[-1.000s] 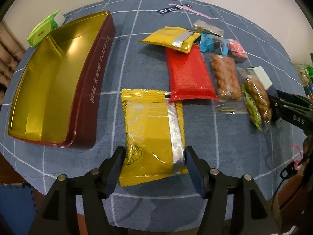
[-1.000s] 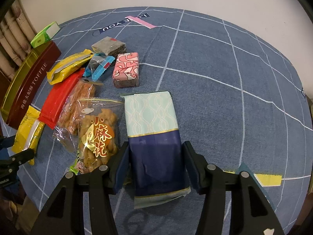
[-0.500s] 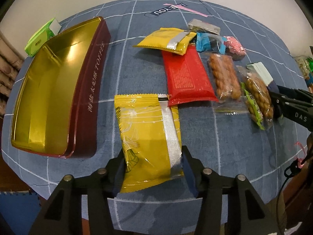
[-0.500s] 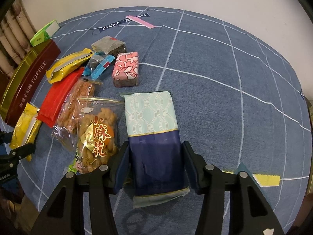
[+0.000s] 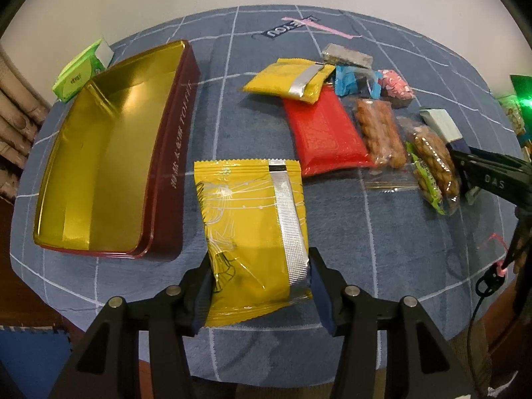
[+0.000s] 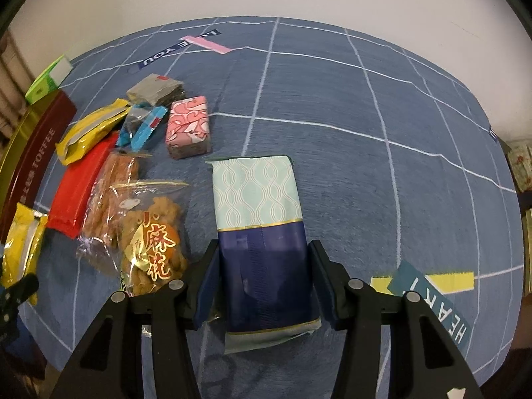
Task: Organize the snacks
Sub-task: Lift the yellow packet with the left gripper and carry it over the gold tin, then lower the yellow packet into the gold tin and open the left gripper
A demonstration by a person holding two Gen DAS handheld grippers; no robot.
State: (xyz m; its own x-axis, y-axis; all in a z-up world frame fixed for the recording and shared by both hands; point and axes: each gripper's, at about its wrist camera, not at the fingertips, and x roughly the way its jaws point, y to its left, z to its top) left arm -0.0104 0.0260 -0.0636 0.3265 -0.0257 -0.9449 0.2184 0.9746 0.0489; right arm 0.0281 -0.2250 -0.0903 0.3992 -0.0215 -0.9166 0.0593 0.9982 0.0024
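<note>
My left gripper (image 5: 259,286) is shut on the near end of a yellow snack packet (image 5: 252,219) with a silver seam. The packet hangs a little above the blue cloth, just right of the open toffee tin (image 5: 173,166), gold inside and maroon outside. My right gripper (image 6: 264,282) is shut on the dark blue half of a mint-and-navy packet (image 6: 259,199); its pads press both long sides. I cannot tell whether that packet has left the cloth. The tin (image 6: 36,153) shows at the far left of the right wrist view.
Between the two grippers lie a second yellow packet (image 5: 289,79), a red packet (image 5: 322,136), two clear bags of fried twists (image 5: 379,133) (image 6: 149,242), a blue wrapper (image 5: 349,79), a pink block (image 6: 189,126) and a grey packet (image 6: 153,88). A green tissue pack (image 5: 79,73) sits behind the tin.
The left jaws closed onto the yellow packet and raised it off the cloth, with the tin now nearer its side. The right gripper kept its hold and only rolled slightly.
</note>
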